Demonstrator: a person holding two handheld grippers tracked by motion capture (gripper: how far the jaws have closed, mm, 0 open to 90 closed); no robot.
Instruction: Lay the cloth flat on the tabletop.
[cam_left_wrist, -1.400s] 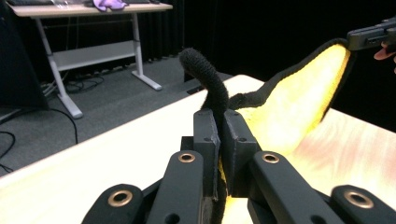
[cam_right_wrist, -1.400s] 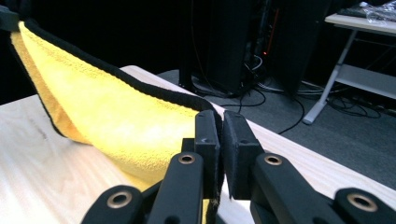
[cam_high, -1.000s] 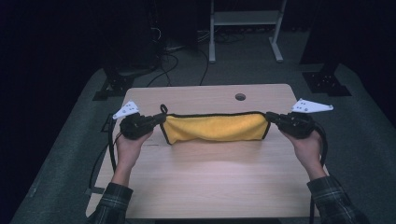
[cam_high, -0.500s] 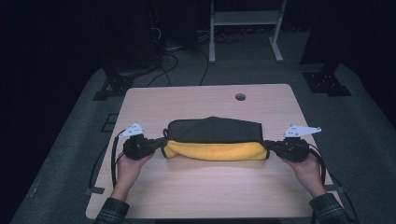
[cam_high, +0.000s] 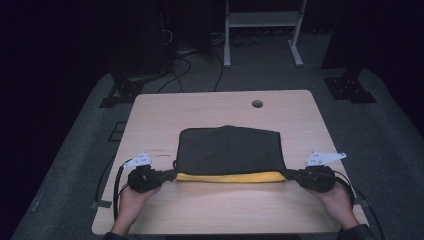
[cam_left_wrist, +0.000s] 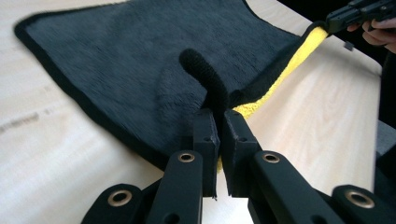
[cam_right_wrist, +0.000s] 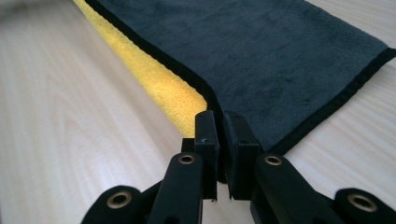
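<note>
- Left gripper view: the left gripper has its jaws clenched on a corner of the cloth. A black hanging loop curls up just beyond the jaw tips, and the yellow underside peeks out to their right.
- Right gripper view: the right gripper has its jaws pinched on the opposite near corner. The dark face spreads ahead and to the right of the tips; a yellow strip runs off ahead to the left.
- High view: both grippers sit at the near edge of the cloth, left gripper and right gripper well apart, the cloth stretched between them.
- The cloth lies folded on the wooden table, black layer on top, a yellow edge showing along the near side between the jaws.
- Judgement: one fold looks laid down; the top layer falls a little short of the lower one, so the edges are not flush.
- Left to do, as I read it: let go of both corners, smooth the cloth, perhaps fold again across the short side.
</note>
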